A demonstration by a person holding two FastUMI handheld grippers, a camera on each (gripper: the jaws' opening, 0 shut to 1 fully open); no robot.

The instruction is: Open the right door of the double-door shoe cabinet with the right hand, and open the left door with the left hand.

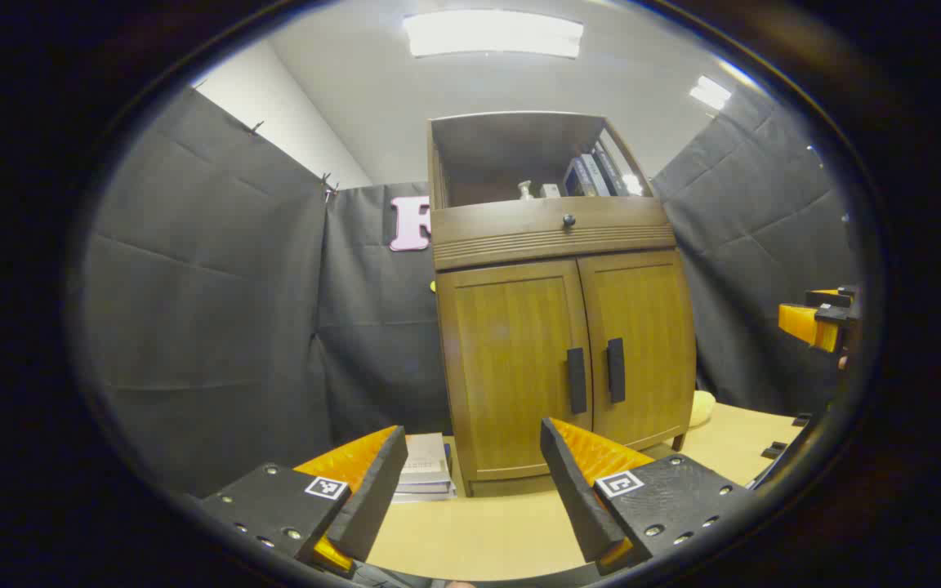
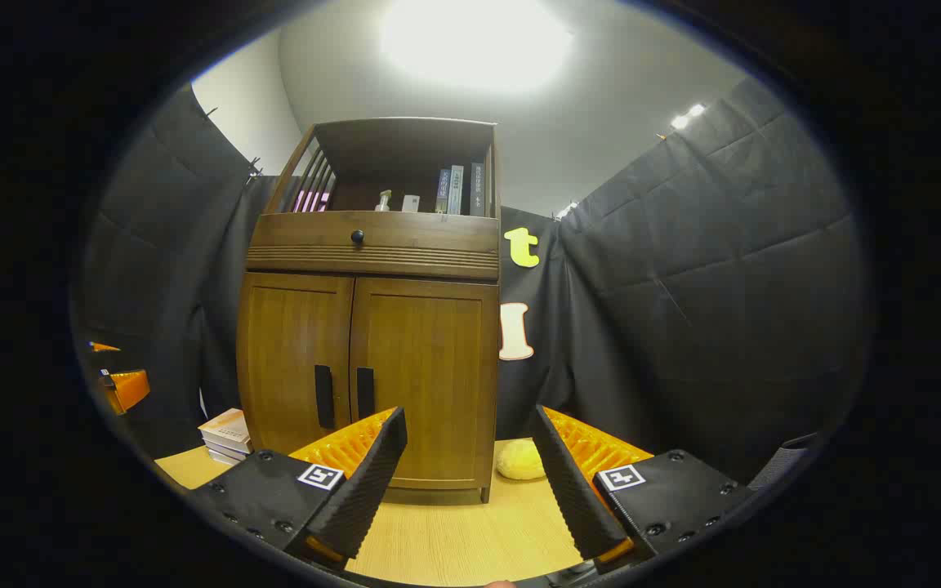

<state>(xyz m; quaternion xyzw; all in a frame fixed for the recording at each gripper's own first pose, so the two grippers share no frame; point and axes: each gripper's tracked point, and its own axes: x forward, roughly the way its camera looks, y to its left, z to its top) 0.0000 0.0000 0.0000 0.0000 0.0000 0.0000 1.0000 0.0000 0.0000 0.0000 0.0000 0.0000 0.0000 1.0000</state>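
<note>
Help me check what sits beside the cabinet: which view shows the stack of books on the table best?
The left gripper view: the stack of books lies near the middle, between the fingers. In the right gripper view the same stack sits small near the left edge, beside the cabinet.

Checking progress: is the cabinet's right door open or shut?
Shut. The right door sits flush beside the left door, handles side by side.

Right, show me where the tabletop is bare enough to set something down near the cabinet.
Bare tabletop lies in front of the closed cabinet, between it and the open left gripper and right gripper. Crowded spots: the book stack at the cabinet's left foot, the yellow lump at its right.
</note>
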